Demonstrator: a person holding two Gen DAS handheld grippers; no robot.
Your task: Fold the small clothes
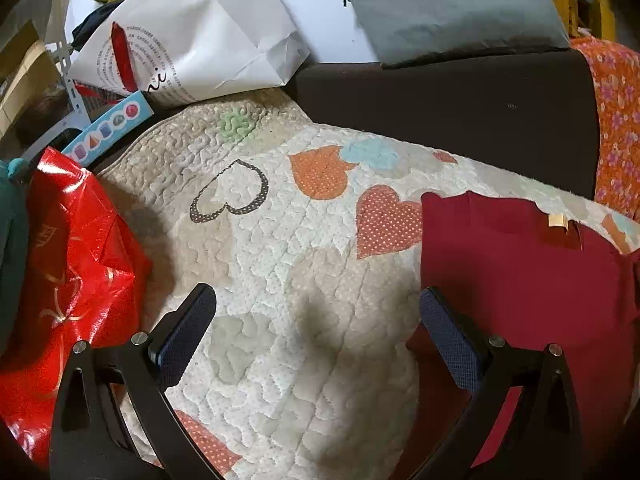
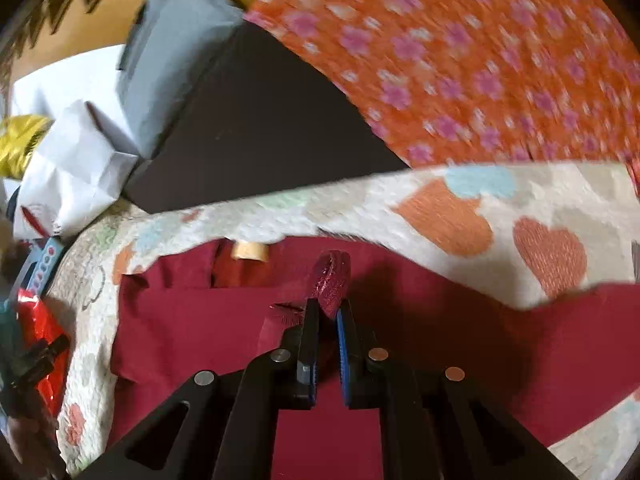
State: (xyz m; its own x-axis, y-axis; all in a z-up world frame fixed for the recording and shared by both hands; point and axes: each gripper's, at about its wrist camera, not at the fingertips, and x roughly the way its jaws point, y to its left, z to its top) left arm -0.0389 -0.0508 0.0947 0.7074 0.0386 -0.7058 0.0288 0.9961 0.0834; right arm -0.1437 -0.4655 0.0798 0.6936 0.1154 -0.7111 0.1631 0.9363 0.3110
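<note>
A dark red shirt (image 1: 520, 280) lies on a cream quilt with heart patches (image 1: 280, 280). In the left wrist view it fills the right side, with a tan neck label near its far edge. My left gripper (image 1: 318, 300) is open and empty above the quilt, its right finger over the shirt's left edge. In the right wrist view the shirt (image 2: 192, 320) spreads under my right gripper (image 2: 329, 306), which is shut on a raised fold of the shirt's red cloth. The tan label (image 2: 250, 251) shows beyond it.
A red shiny bag (image 1: 76, 264) lies at the left. A white paper bag (image 1: 200, 32), a grey pouch (image 1: 452, 12), a dark brown cushion (image 1: 460, 120) and an orange flowered cloth (image 1: 616, 120) lie beyond the quilt.
</note>
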